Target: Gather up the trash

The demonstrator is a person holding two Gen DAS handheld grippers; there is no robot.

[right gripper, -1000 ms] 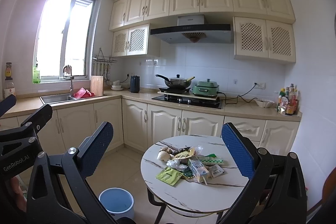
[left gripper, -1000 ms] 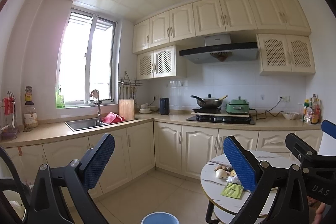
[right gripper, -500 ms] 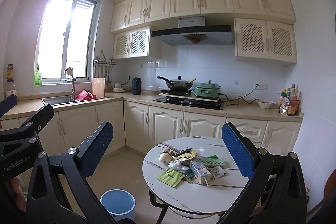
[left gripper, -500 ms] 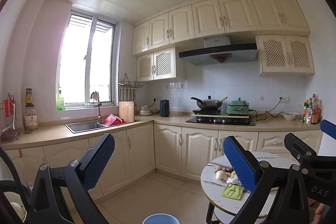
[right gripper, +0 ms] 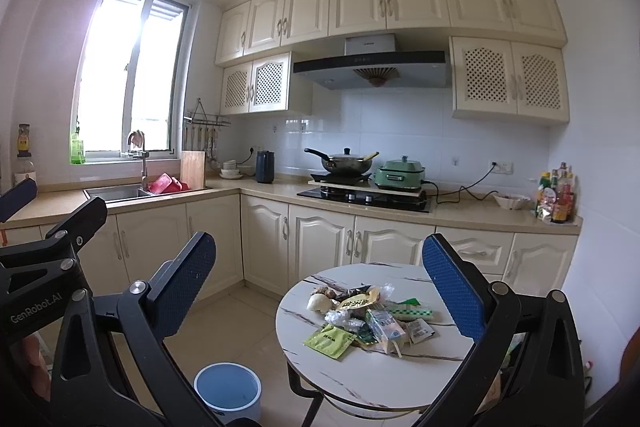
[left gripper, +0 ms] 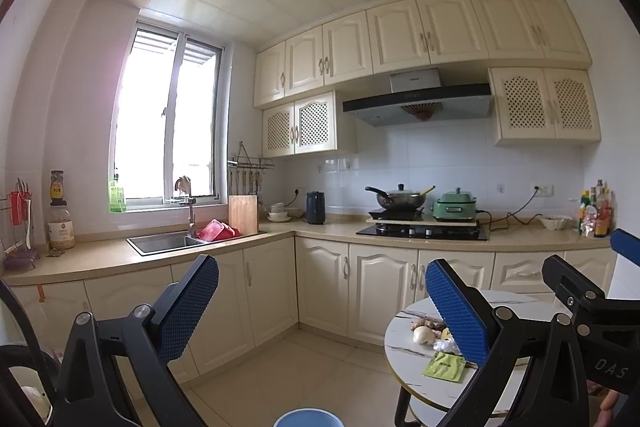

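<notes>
A pile of trash [right gripper: 370,321] lies on a round marble-look table [right gripper: 372,375]: wrappers, a green sachet [right gripper: 329,340], crumpled plastic and food scraps. A blue bin [right gripper: 228,393] stands on the floor left of the table. My right gripper [right gripper: 320,291] is open and empty, held well back from the table. My left gripper [left gripper: 322,311] is open and empty, further left. In the left wrist view the table edge [left gripper: 404,363], the green sachet [left gripper: 444,369] and the bin rim [left gripper: 306,419] show at the bottom.
Cream kitchen cabinets [right gripper: 320,243] run along the back and left walls. The counter holds a sink [right gripper: 116,191], a hob with a wok [right gripper: 346,163], a green cooker [right gripper: 400,174] and bottles [right gripper: 558,195]. Tiled floor [right gripper: 236,323] lies between cabinets and table.
Both views have tilted slightly upward, so the table and bin sit a little lower in frame. Both grippers stay open and empty.
</notes>
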